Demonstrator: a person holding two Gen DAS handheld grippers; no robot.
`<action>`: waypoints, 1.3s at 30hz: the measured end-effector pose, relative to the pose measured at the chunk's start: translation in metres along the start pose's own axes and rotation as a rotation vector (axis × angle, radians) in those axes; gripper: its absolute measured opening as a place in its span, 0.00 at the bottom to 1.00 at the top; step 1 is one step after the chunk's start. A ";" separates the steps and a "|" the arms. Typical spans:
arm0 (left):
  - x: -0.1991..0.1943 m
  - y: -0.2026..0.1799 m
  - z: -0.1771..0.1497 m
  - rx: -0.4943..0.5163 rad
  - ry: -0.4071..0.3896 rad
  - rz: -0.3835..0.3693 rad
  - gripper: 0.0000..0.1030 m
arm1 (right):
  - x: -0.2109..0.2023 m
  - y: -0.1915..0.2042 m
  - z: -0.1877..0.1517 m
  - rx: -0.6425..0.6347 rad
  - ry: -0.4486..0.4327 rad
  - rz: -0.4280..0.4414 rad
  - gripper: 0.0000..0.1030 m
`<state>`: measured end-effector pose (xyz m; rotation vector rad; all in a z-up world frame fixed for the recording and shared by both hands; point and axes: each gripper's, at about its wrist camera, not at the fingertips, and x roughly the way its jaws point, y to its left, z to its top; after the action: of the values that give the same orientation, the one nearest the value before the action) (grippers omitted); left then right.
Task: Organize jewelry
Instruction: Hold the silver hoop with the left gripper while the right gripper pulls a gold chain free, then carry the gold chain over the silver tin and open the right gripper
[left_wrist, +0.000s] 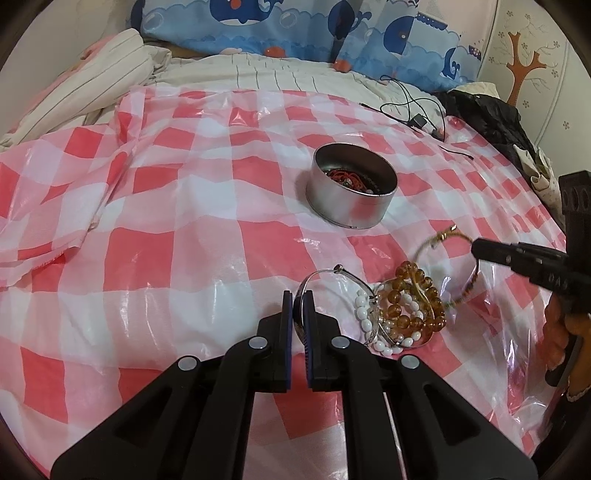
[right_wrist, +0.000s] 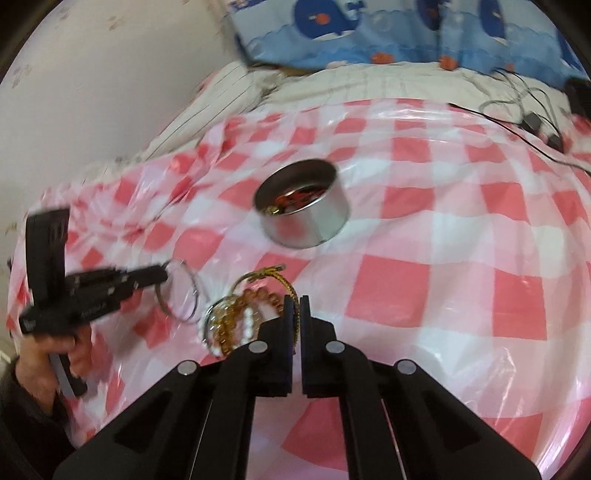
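Observation:
On the red-and-white checked sheet (left_wrist: 147, 258) lies a pile of amber bead bracelets (left_wrist: 406, 295) and white bead bracelets (left_wrist: 364, 314). My left gripper (left_wrist: 298, 295) is shut on a thin silver bangle (left_wrist: 317, 272) at the pile's left edge; the right wrist view shows that gripper (right_wrist: 166, 273) with the bangle (right_wrist: 194, 291) too. My right gripper (right_wrist: 298, 301) is shut on a gold braided bracelet (right_wrist: 258, 274), which loops over the pile (right_wrist: 229, 321). From the left wrist view it (left_wrist: 476, 253) comes in from the right, pinching the gold bracelet (left_wrist: 432, 240). A round silver tin (left_wrist: 343, 206) beyond holds red jewelry.
Black cables and a charger (left_wrist: 417, 118) lie at the sheet's far right beside dark clothing (left_wrist: 487, 118). A blue whale-print pillow (left_wrist: 295, 26) and a striped blanket (left_wrist: 92, 74) border the back. A person's hand (right_wrist: 48, 354) holds the left gripper. The tin (right_wrist: 310, 225) stands mid-sheet.

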<state>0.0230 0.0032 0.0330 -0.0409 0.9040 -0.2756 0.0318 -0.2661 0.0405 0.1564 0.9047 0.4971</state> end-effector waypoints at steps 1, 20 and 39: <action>0.001 -0.001 0.000 0.002 0.002 0.000 0.05 | -0.001 -0.003 0.001 0.014 -0.002 -0.012 0.03; 0.011 -0.007 -0.004 0.044 0.034 0.045 0.09 | 0.031 -0.009 -0.012 -0.022 0.094 -0.195 0.05; 0.007 -0.023 -0.005 0.126 -0.003 0.072 0.03 | 0.002 -0.009 -0.001 0.040 -0.039 -0.099 0.04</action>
<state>0.0181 -0.0201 0.0279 0.1078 0.8812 -0.2652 0.0352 -0.2732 0.0358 0.1561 0.8801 0.3832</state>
